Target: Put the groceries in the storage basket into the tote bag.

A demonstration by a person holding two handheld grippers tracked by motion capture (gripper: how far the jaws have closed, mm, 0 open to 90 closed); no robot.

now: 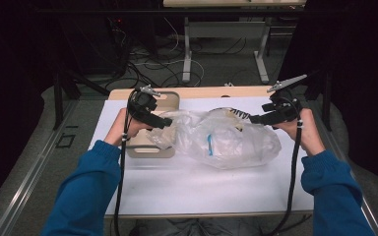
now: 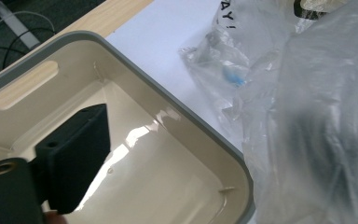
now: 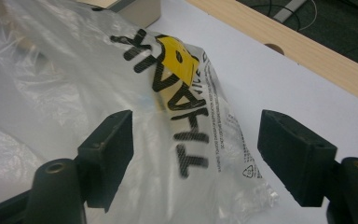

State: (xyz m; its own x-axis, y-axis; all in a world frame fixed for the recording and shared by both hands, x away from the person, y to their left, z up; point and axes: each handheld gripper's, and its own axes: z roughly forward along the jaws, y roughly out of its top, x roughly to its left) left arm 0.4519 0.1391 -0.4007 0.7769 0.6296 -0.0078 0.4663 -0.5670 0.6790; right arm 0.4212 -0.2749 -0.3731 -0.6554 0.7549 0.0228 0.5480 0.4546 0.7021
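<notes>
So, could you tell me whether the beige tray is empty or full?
Empty: the beige tray shows a bare, glossy floor in the left gripper view.

A beige tray with a grey rim was seen under one black jaw of the tongs, nothing gripped. Just beside it, a crumpled clear plastic bag was spread over the white desk.
</notes>
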